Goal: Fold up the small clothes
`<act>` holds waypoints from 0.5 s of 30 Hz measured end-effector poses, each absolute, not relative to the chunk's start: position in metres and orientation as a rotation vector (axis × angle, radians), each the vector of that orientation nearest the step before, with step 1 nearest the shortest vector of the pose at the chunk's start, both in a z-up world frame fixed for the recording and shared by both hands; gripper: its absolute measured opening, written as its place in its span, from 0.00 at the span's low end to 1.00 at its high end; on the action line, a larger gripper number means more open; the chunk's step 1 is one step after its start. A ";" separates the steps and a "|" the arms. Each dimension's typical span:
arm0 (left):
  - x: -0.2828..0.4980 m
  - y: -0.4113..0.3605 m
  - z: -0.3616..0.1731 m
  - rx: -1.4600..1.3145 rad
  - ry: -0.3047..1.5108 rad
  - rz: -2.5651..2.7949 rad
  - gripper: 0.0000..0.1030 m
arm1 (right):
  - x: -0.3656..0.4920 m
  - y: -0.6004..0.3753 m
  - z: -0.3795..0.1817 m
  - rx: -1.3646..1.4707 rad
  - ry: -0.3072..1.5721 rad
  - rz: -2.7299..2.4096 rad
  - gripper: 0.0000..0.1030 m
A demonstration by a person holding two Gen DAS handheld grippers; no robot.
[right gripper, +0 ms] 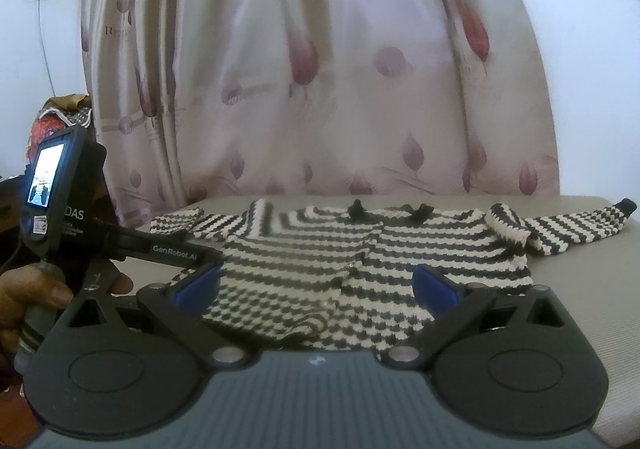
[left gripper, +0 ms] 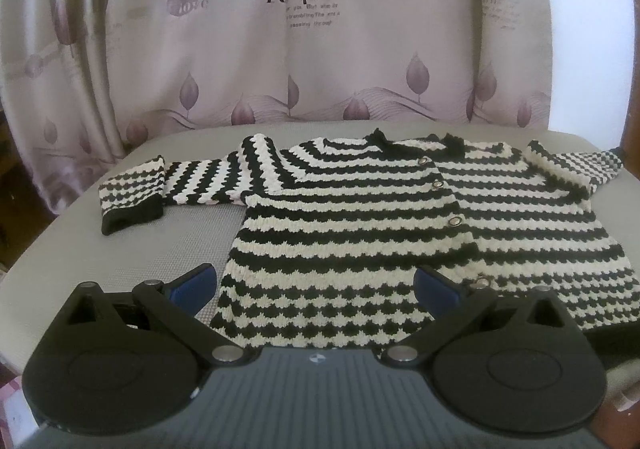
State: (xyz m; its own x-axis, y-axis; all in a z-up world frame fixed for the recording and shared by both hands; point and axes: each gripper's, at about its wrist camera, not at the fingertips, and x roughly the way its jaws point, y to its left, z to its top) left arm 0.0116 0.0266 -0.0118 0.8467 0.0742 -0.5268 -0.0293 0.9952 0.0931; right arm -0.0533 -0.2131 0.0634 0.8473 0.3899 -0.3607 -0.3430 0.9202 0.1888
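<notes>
While the striped knit cardigan (left gripper: 352,233) lies spread flat on the grey table (left gripper: 120,249), front up and buttoned, with both sleeves stretched out to left and right, we hold both tools just short of its near hem. Our left gripper (left gripper: 316,285) stands wide open with nothing between its blue pads (left gripper: 196,283), the left pad over bare table and the right one over the knit. Our right gripper (right gripper: 316,287) is equally wide and empty, low over the hem near the button line.

We judge the risks lie mostly in the fabric. The knit is thick and loose, so a pinch may catch only the top layer and pull the front placket open, leaving the back behind. The metal buttons (left gripper: 454,222) could snag a pad. The left sleeve's cuff (left gripper: 132,201) is already doubled back, so folding that sleeve in may bunch it. The right sleeve (right gripper: 576,227) reaches the table's edge and could slide off if dragged. Our left hand (right gripper: 36,301) and its tool sit just beside the right gripper, so a crossing move could collide.
</notes>
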 end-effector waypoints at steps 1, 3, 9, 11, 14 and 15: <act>0.013 0.027 -0.012 0.081 0.562 0.056 1.00 | -0.051 -0.213 0.064 0.119 0.409 0.387 1.00; 0.015 0.029 -0.013 0.074 0.567 0.056 1.00 | -0.050 -0.212 0.064 0.120 0.415 0.388 1.00; 0.021 0.032 -0.016 0.068 0.582 0.067 1.00 | -0.046 -0.209 0.063 0.120 0.432 0.393 1.00; 0.023 0.033 -0.017 0.067 0.587 0.067 1.00 | -0.045 -0.208 0.062 0.123 0.438 0.394 1.00; 0.026 0.034 -0.019 0.065 0.596 0.073 1.00 | -0.042 -0.208 0.062 0.125 0.444 0.396 1.00; 0.027 0.035 -0.020 0.064 0.598 0.073 1.00 | -0.042 -0.208 0.062 0.126 0.445 0.396 1.00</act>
State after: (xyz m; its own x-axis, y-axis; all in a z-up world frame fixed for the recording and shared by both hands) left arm 0.0270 0.0349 -0.0198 0.8240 0.0875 -0.5598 -0.0505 0.9954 0.0812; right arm -0.0421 -0.2075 0.0620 0.8279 0.3993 -0.3939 -0.3450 0.9162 0.2037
